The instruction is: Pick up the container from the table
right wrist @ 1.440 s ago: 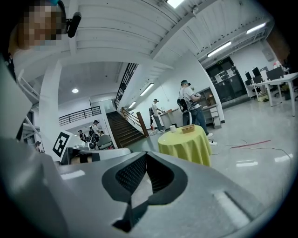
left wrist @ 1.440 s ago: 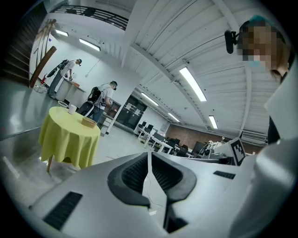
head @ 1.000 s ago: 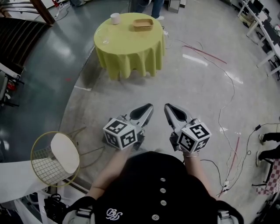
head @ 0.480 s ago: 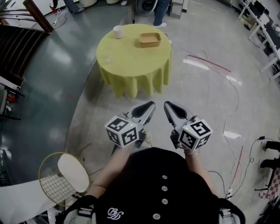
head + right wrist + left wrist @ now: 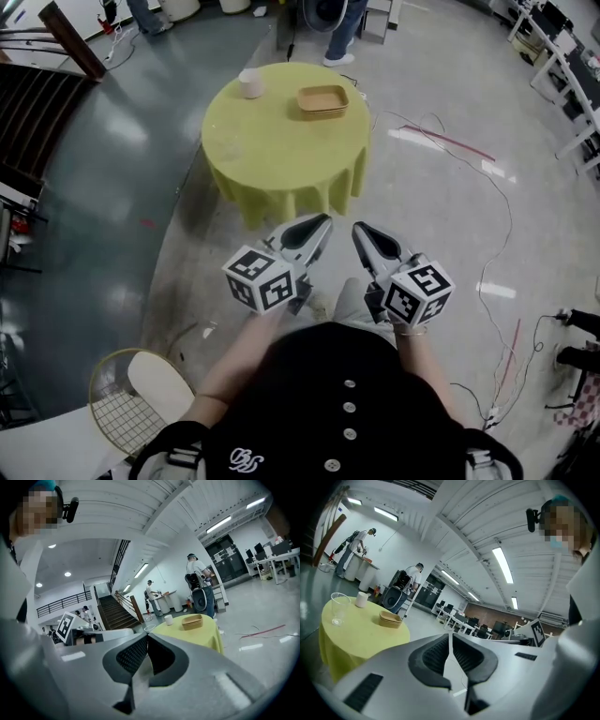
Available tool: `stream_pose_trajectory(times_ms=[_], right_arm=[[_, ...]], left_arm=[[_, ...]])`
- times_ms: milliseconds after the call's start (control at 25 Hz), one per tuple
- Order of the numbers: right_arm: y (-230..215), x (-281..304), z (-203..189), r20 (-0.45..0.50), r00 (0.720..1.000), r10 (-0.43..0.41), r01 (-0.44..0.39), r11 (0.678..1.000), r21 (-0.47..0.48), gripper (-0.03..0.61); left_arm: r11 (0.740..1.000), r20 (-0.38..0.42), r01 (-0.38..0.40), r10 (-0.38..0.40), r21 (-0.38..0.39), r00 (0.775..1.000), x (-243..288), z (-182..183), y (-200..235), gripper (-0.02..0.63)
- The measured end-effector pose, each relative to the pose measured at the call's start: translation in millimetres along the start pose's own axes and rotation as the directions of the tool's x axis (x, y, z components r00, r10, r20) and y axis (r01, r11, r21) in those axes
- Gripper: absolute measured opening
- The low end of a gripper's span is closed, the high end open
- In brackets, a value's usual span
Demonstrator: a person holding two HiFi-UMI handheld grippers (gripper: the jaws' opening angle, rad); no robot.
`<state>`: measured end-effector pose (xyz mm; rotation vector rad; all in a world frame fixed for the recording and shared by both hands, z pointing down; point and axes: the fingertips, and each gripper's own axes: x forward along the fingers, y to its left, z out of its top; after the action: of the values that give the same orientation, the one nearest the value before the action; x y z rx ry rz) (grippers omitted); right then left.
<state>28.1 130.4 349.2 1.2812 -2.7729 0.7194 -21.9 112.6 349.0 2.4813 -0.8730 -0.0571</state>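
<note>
A tan square container (image 5: 322, 99) rests on a round table with a yellow-green cloth (image 5: 281, 159); it also shows as a stacked tray, the container (image 5: 390, 619) in the left gripper view and the container (image 5: 192, 621) in the right gripper view. My left gripper (image 5: 321, 222) and right gripper (image 5: 358, 228) are held side by side in front of the person, just short of the table's near edge. Both are shut with nothing between the jaws.
A white cup (image 5: 249, 83) and a clear glass (image 5: 339, 608) stand on the table. A wire chair (image 5: 141, 403) sits at lower left. Cables (image 5: 487, 206) trail over the floor on the right. People stand beyond the table (image 5: 342, 28); stairs (image 5: 37, 94) at left.
The person has walked toward the table; it now lies closer and lower in the head view. The wire chair has slid back to the lower left. Both grippers stay shut.
</note>
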Motion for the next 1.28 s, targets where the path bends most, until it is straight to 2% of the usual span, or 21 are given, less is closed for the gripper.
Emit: stream_pose_trajectory(times_ms=[240,600,840,1120,1280], right_arm=[[-16,15,-8,-0.026,1.000,-0.004,0.005,1.000,0.016,0.003],[-46,60,11,-0.032,0.999,0.023,-0.022,1.000,0.020,0.003],[-80,100,34,-0.038,0.999,0.029,-0.028,0.999,0.021,0.003],[-126,144,72,-0.052,0.997,0.053,-0.054,0.998,-0.020,0.003],[-147,174,95,-0.063,0.994,0.088,-0.091,0.995,-0.045,0.003]], left_arm=[[1.000,-0.016,-0.009,0.009,-0.028,1.000,15,-9,20,0.032],[0.998,-0.019,-0.051,0.051,-0.034,0.999,38,7,59,0.032],[0.996,0.001,-0.073,0.073,-0.042,0.997,67,33,96,0.032],[0.993,0.043,-0.109,0.110,-0.040,0.993,115,71,135,0.032],[0.991,0.065,-0.127,0.130,-0.046,0.989,142,91,157,0.032]])
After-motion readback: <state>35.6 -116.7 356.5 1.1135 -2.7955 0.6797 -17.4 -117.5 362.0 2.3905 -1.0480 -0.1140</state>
